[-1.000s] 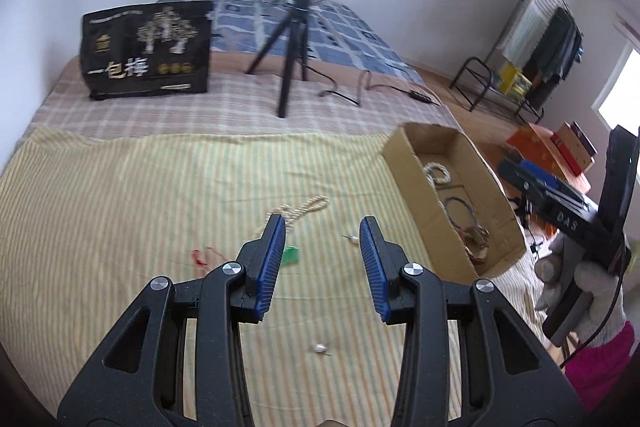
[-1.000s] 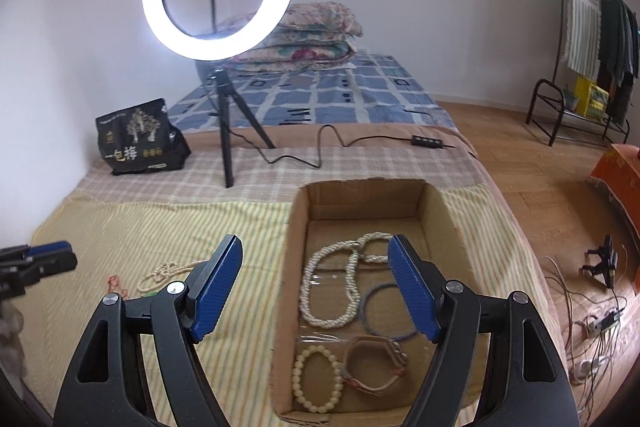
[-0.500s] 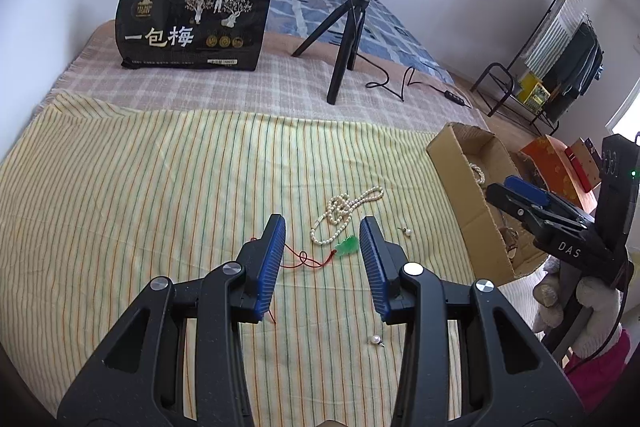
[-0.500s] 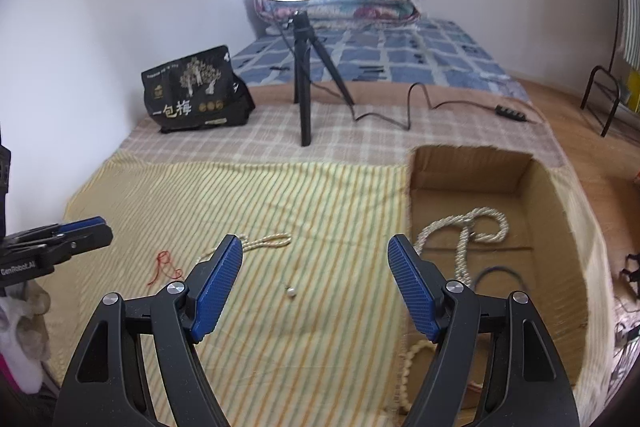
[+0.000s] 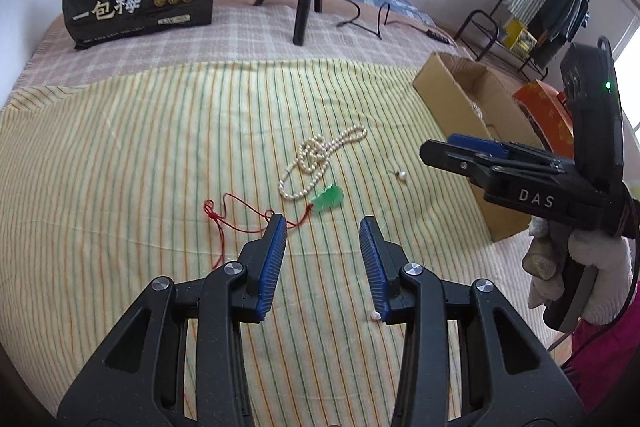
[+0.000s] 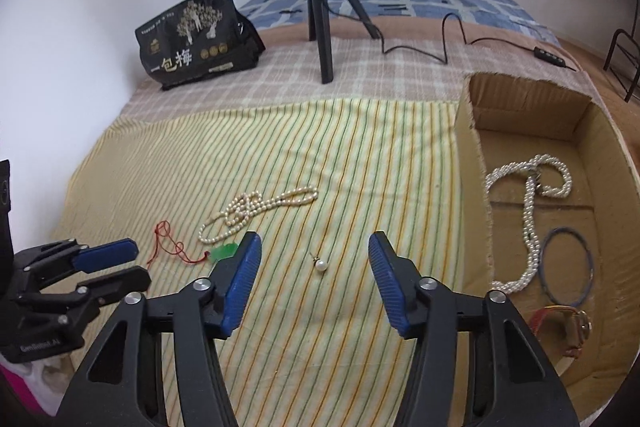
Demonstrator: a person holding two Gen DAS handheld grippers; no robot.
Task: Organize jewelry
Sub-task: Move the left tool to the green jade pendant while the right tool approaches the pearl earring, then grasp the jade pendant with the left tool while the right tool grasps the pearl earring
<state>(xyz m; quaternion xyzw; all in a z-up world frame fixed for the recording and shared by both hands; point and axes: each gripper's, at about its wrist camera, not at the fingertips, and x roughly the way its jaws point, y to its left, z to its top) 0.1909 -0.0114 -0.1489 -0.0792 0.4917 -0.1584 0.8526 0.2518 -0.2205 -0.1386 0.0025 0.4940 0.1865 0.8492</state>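
Both grippers (image 5: 323, 227) (image 6: 314, 241) agape, empty; green pendant (image 5: 329, 198) on red cord (image 5: 224, 223) lying on striped cloth (image 5: 120, 155) beside pearl strand (image 5: 316, 159); likely light, slippery, cord limp, best pinched at pendant body

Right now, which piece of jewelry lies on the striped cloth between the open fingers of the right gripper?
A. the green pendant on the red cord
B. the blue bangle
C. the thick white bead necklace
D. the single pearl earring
D: in the right wrist view the single pearl earring lies on the striped cloth straight ahead of the open right gripper, between its two fingers.
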